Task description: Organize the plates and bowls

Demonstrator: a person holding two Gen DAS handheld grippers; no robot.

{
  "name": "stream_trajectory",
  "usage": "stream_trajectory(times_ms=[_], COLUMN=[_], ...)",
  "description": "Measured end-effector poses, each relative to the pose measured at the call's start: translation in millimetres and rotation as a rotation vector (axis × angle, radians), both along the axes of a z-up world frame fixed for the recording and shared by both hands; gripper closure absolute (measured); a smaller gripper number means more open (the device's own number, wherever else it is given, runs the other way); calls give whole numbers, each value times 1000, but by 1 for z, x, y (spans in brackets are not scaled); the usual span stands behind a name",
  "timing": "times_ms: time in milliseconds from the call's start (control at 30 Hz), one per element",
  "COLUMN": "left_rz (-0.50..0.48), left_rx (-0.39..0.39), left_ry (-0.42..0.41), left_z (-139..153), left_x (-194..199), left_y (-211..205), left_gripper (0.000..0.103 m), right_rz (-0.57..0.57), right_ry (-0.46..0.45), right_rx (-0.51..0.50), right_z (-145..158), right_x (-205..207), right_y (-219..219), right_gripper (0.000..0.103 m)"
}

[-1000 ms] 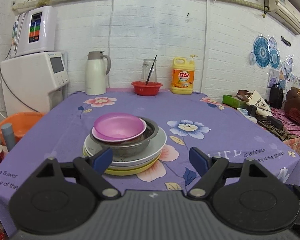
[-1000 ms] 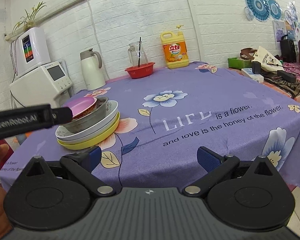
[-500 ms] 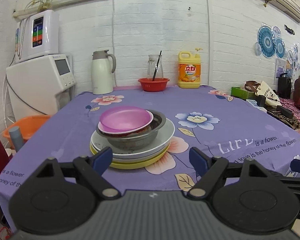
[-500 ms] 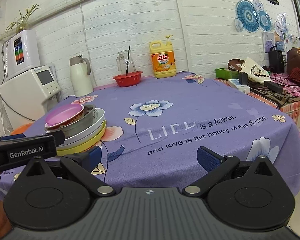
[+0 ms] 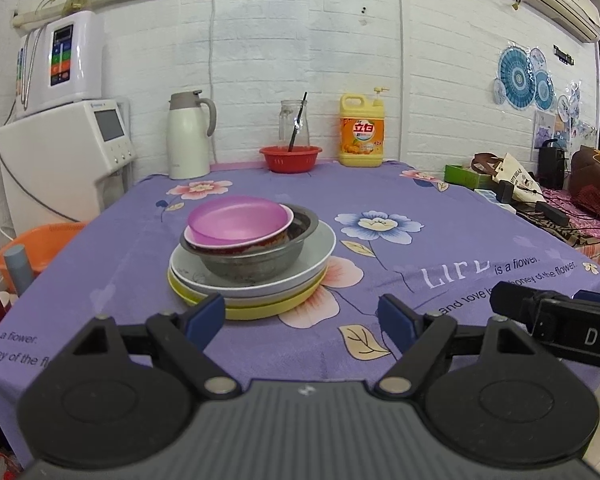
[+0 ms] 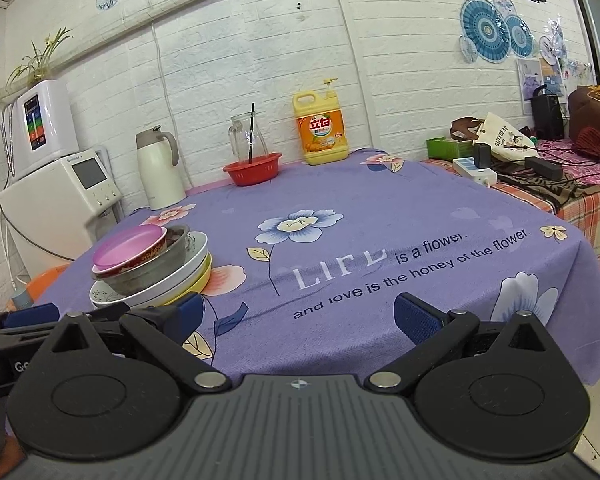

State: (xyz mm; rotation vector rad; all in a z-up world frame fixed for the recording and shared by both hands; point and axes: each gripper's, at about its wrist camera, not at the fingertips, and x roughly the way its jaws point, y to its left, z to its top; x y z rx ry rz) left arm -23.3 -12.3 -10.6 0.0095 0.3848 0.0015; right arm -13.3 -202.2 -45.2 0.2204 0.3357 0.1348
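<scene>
Both hand-held grippers sit at the near edge of the worktop (image 5: pixel 420 200), off the dishes. Left hand-held gripper (image 5: pixel 302 316): fingers spread wide, nothing between them, aimed straight at the stack. Right hand-held gripper (image 6: pixel 298 312): fingers also spread wide, empty, over the purple floral cloth — stack is off to its left.

Stack, bottom to top:
- yellow plate (image 5: pixel 284 308)
- white plate (image 5: pixel 316 256)
- metal bowl (image 5: pixel 260 260)
- red-patterned bowl (image 5: pixel 256 242) nested in it
- pink bowl (image 5: pixel 238 216) on top, shifted toward the left rim, slightly tilted

The stack stands on the left half of the worktop, just beyond the left gripper's left fingertip.

Along the far edge — white thermos jug (image 5: pixel 188 136), red basket (image 5: pixel 290 158) with a glass jug (image 5: pixel 294 122) behind it, yellow detergent bottle (image 5: pixel 362 132). All well apart from the stack.
</scene>
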Motion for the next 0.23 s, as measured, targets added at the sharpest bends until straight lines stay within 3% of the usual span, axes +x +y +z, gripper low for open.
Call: stream_trajectory(times_ms=[233], left_rz=[-17], left_rx=[-1], left_ry=[-27], left_z=[0], left_x=[-5], left_y=[-1], left_gripper=[22], right_rz=[-6], right_ry=[1], right_rx=[74], right_z=[-1], right_x=[-1], right_y=[-12], right_gripper=[0])
